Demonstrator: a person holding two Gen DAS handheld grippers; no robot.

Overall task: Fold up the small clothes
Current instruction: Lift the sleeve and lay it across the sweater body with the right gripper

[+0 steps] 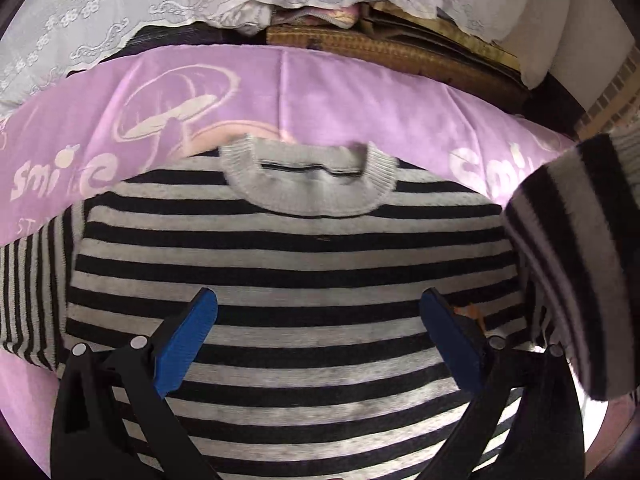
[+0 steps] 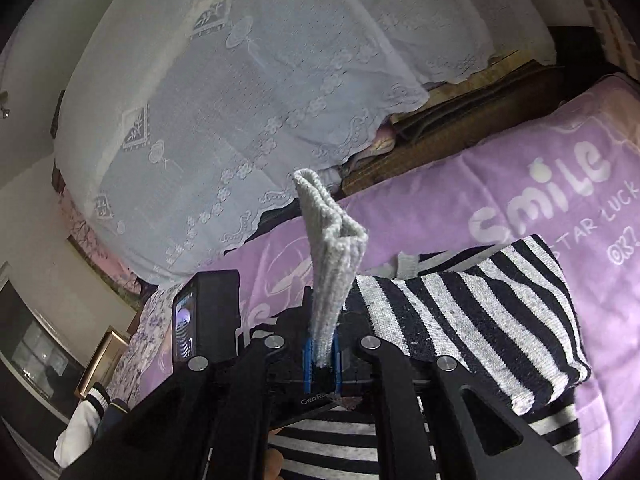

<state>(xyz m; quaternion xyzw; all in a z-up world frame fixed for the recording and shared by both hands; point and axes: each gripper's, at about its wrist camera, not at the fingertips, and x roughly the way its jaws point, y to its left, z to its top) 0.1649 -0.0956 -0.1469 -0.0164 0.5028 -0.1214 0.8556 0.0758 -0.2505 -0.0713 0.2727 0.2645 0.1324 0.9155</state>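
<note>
Striped sweater (image 1: 288,264) lay flat on the purple blanket (image 1: 340,96). Right hand-held gripper (image 2: 322,354) was clamped on the grey sleeve cuff (image 2: 332,248); left hand-held gripper (image 1: 316,320) hovered, jaws apart. Advised: carry the sleeve straight across the chest, keeping it taut.

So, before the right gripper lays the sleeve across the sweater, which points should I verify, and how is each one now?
1. Right gripper holds the grey cuff: ok, jaws shut on it.
2. Sleeve lifted off the blanket: ok.
3. Left gripper free of the cloth: ok, open above the striped sweater.
4. Sweater body flat, collar away from the camera: ok.
5. Other sleeve spread out: cannot tell, partly cut off.
6. Purple blanket smooth under the sweater: cannot tell.
</note>
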